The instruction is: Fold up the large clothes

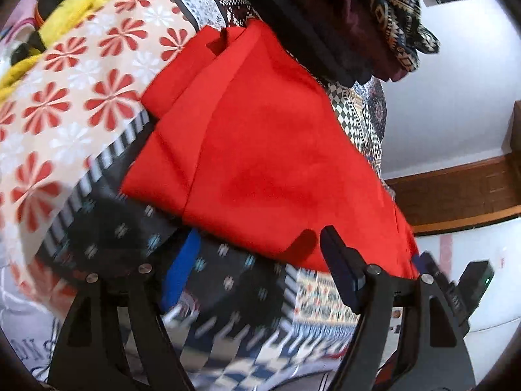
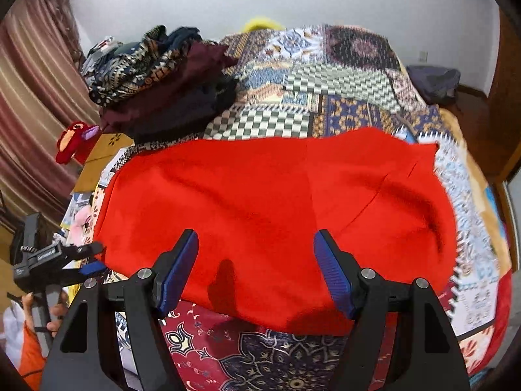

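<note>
Both tools stand released. Seen through the right wrist camera, the right gripper has its two blue-padded fingers spread apart over the near edge of the red garment, nothing caught between them, tilted steeply down toward the cloth. At about 9 o'clock in that view the left gripper reaches in sideways at the garment's left edge, a person's hand wrapped round its handle; whether its tips touch the cloth cannot be told.

One red garment lies spread on the patchwork bedspread, its long axis running from 9 to 3 o'clock in the right wrist view. One stack of folded dark clothes sits at 11 o'clock, just beyond the garment's far edge.

In the left wrist view the red cloth runs diagonally from 11 to 5 o'clock, and the left tool's jaws gape; only one finger shows clearly, just beside the garment's near hem.
</note>
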`<state>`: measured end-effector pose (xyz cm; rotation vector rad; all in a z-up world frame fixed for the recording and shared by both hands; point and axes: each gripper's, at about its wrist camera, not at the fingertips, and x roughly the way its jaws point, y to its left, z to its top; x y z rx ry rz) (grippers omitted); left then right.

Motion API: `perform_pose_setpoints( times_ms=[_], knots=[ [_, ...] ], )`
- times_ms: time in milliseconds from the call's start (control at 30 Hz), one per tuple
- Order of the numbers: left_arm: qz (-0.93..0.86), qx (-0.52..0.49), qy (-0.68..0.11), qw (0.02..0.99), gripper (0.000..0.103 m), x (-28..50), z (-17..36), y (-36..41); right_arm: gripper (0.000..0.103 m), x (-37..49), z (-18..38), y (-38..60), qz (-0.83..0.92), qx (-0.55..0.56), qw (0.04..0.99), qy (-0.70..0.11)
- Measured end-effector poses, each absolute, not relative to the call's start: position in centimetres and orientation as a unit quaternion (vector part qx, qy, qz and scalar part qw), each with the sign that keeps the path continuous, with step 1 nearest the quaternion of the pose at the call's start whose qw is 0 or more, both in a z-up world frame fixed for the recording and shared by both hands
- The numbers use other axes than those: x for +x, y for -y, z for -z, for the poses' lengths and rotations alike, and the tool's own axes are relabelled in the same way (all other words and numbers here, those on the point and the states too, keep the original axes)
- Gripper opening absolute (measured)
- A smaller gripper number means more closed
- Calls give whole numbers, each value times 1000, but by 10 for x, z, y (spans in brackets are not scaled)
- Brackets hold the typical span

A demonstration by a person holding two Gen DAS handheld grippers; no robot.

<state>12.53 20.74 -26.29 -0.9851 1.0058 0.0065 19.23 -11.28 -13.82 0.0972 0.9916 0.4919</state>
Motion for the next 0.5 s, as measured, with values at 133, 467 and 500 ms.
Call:
perform_pose_setpoints(
  times_ms=[133, 467, 500],
  knots=[
    [-11, -477, -450, 755, 74, 151, 273, -214, 70, 194, 141, 111, -236, 50, 846, -476],
    [-63, -445, -438, 779, 32, 201, 273, -217, 70, 203, 140, 100, -231, 33, 845, -481],
    [-57, -453, -431, 778, 19, 200, 273, -220, 70, 204, 139, 97, -232, 28, 846, -479]
  ],
)
